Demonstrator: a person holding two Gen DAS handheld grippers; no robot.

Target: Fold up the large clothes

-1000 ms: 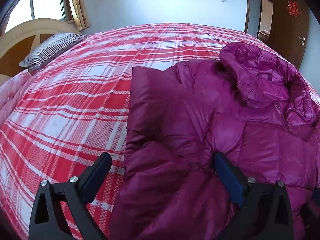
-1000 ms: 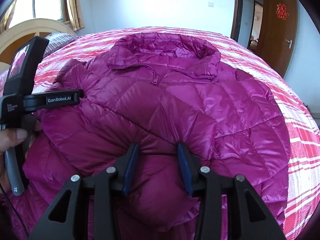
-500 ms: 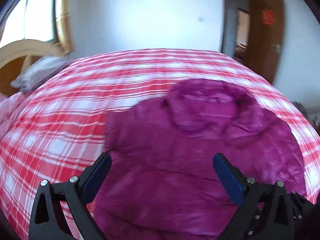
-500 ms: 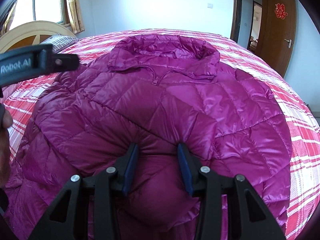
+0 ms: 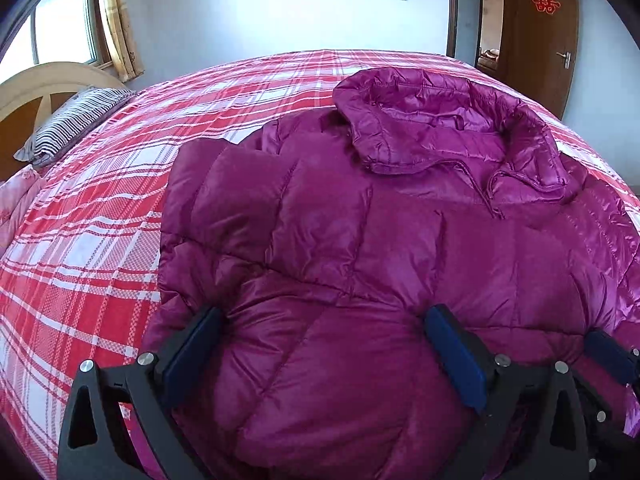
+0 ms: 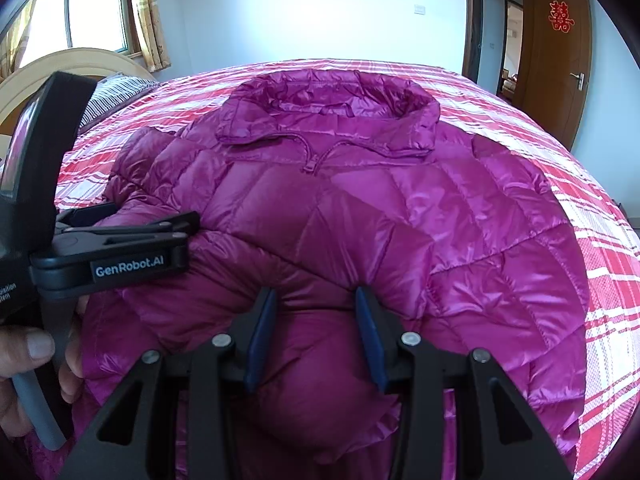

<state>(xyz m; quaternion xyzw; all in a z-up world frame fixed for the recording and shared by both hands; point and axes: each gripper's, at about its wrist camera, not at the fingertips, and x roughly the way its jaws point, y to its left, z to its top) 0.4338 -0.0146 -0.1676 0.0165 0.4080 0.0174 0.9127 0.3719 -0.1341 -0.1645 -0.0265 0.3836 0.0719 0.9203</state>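
Magenta jacket [image 5: 400, 248] spread front-up on plaid bed [image 5: 100, 240], collar toward 12 o'clock, hem at 6. Right gripper [image 6: 316, 332] clamped on a puffed fold at the hem, likely to lift it toward the collar. Left gripper [image 5: 320, 352] spread wide, straddling the hem fabric at 6 o'clock, apparently ready to pinch. Sleeves seemingly tucked in already. Hem edge cut off below; thickness gripped hard to judge. Pillow [image 5: 76, 124] at 10 o'clock.
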